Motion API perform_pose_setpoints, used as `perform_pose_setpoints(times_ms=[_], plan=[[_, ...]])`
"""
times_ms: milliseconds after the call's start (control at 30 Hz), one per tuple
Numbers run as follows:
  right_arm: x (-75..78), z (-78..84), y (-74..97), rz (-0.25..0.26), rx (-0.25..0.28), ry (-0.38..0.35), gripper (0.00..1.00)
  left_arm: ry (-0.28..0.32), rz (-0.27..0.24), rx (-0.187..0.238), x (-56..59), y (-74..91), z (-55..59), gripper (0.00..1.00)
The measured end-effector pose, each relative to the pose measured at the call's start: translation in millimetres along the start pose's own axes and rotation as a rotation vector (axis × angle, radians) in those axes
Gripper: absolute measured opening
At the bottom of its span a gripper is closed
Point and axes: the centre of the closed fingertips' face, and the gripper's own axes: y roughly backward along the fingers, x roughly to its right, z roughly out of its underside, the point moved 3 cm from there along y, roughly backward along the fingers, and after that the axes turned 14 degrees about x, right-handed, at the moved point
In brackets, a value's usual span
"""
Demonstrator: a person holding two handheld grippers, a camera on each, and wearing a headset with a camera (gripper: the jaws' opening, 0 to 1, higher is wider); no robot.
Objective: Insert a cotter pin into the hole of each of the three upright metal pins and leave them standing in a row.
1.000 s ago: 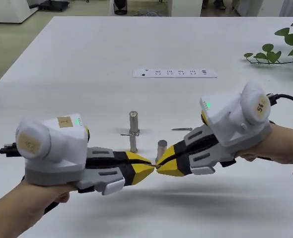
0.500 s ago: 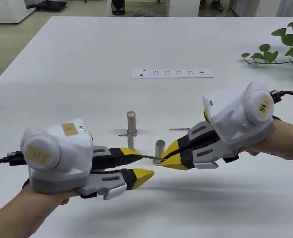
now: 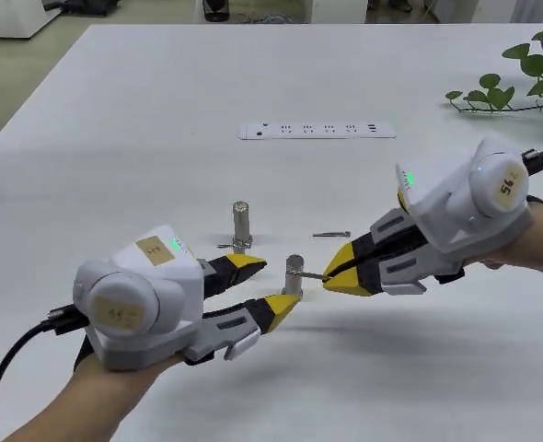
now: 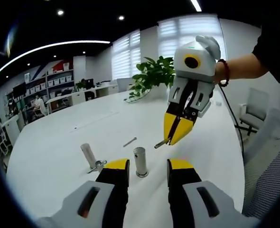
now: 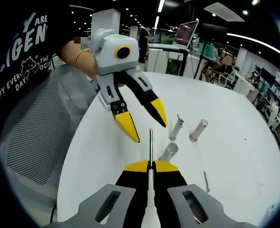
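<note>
White bench (image 3: pixel 161 110) carries two upright metal pins in the head view. The right hand-held gripper (image 3: pixel 331 278) pinches a cotter pin (image 5: pixel 151 142) between closed jaws, its tip close to the top of the near metal pin (image 3: pixel 294 274). The left hand-held gripper (image 3: pixel 273 284) is spread wide, with that pin standing just beyond its gap. The far metal pin (image 3: pixel 240 221), further left, has a second cotter pin (image 3: pixel 227 246) through it. A loose cotter pin (image 3: pixel 331 235) lies to its right.

White table (image 3: pixel 115 138): white power strip (image 3: pixel 316 131) lying flat at 12 o'clock; leafy green plant (image 3: pixel 520 78) at 2 o'clock, near table edge.
</note>
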Motion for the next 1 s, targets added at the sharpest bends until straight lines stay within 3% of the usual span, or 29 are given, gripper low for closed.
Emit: perform_pose_setpoints(times_ms=[500, 800, 1000], plan=[[18.8, 28.2, 10.9, 0.027, -0.090, 0.019, 0.00, 0.013, -0.092, -0.084, -6.9, -18.5, 27.4, 0.25], [27.6, 35.6, 8.5, 0.036, -0.116, 0.028, 0.00, 0.024, -0.121, -0.090, -12.8, -31.9, 32.2, 0.23], [30.9, 37.8, 5.0, 0.034, -0.123, 0.029, 0.00, 0.054, -0.118, -0.091, -11.1, -42.1, 32.9, 0.22]])
